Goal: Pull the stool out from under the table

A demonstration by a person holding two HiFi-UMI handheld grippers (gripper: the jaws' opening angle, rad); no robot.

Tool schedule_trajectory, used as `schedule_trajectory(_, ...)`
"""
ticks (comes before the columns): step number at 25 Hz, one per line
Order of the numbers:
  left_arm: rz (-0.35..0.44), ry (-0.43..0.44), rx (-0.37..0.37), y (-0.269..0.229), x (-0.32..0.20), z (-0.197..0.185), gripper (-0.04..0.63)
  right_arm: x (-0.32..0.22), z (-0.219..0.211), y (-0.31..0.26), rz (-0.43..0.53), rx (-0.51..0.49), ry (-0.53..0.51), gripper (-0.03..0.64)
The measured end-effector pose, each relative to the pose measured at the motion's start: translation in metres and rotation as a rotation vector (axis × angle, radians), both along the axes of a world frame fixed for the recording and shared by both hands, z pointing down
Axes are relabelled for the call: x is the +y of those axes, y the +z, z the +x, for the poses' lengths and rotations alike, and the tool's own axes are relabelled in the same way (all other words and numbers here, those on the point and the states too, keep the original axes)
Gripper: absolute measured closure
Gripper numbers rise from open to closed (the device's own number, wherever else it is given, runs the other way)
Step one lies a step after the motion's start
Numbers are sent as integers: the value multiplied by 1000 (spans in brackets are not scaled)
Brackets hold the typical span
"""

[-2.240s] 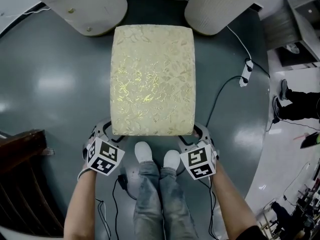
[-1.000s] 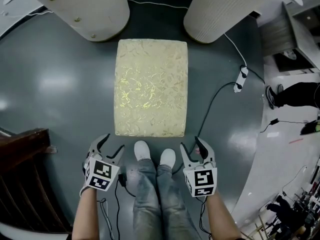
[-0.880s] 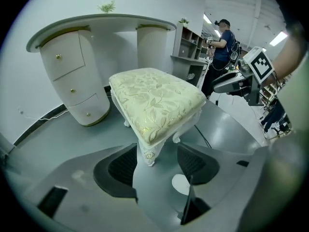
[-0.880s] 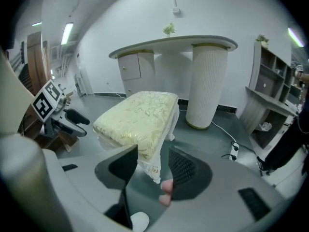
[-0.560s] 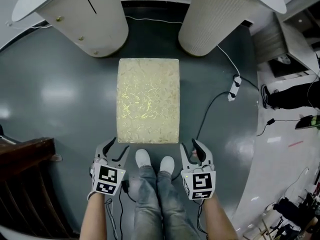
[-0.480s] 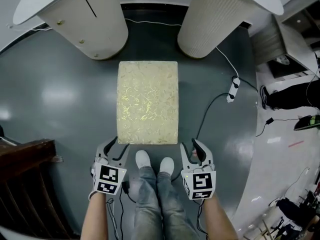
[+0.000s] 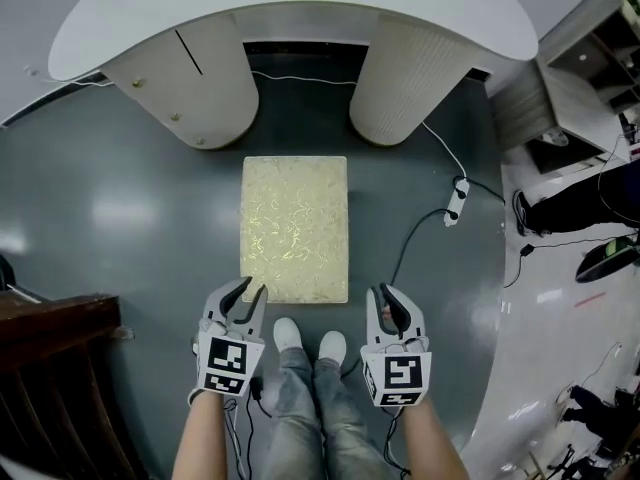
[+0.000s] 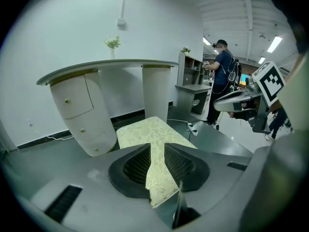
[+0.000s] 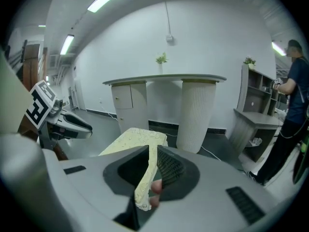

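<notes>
The stool, a rectangular seat in pale gold patterned fabric, stands on the grey floor in front of the white curved table, clear of its two pedestals. My left gripper hovers off the seat's near left corner and my right gripper off its near right corner; neither touches it. Both have just been closing, with nothing between the jaws. In the left gripper view the stool shows through a clear gap. In the right gripper view the stool shows through a narrower slit.
The table's left pedestal and ribbed right pedestal stand behind the stool. A power strip with cables lies to the right. My white shoes are just behind the seat. Dark wooden furniture sits at the left; another person stands far right.
Both grippers let go of the stool's near edge, drew back and rose. Their jaws opened wide, then narrowed. The view now takes in the whole table top.
</notes>
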State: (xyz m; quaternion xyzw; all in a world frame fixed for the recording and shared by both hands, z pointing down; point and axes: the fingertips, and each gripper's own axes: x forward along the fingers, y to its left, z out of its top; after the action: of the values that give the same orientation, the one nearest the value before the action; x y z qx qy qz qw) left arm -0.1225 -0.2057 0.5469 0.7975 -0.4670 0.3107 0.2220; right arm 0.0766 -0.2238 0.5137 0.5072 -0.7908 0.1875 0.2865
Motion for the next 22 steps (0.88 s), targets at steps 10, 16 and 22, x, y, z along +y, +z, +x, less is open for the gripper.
schedule_trajectory(10,114,-38,27,-83,-23,8,552,-7,-10,-73,76,-25,-20,534)
schedule_trajectory(16,182,-55,50,-134,-35,22,565,-12,-9,-117,113,-85,-6,538)
schedule_trajectory(22,242,-87,52,-179,-45,24,574,-20,-1,-163,156,-100,35,545)
